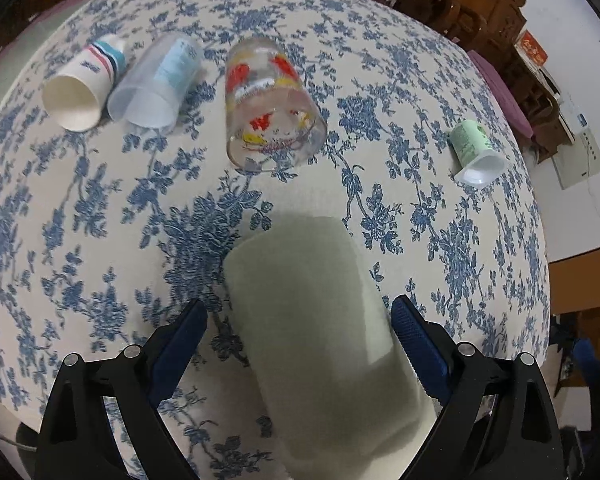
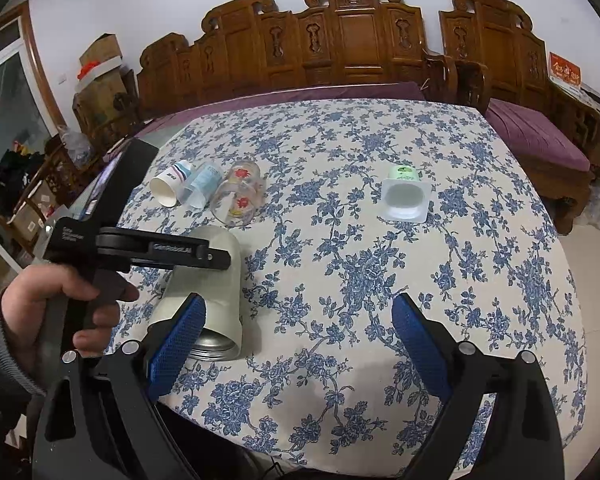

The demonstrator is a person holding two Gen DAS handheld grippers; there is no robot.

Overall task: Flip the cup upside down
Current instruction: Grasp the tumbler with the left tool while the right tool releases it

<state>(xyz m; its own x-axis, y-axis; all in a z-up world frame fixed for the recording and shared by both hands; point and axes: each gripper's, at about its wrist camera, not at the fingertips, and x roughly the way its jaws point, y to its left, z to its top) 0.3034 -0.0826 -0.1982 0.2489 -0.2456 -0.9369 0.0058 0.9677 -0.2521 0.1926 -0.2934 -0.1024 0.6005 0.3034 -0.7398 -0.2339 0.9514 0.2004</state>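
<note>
A pale grey-green cup (image 1: 312, 320) lies on its side on the floral cloth, between the fingers of my left gripper (image 1: 300, 320). The jaws are open around it; the right pad looks close to its wall, the left pad stands apart. In the right wrist view the same cup (image 2: 216, 280) shows its metal rim toward the camera, with the left gripper (image 2: 168, 256) above it. My right gripper (image 2: 300, 320) is open and empty over the cloth near the table's front edge.
Several other cups lie on their sides: a paper cup (image 1: 80, 88), a clear plastic cup (image 1: 156, 84), a printed glass (image 1: 268, 108) and a small green yogurt cup (image 1: 476, 152). The table (image 2: 380, 280) has a carved wooden bench (image 2: 340, 48) behind it.
</note>
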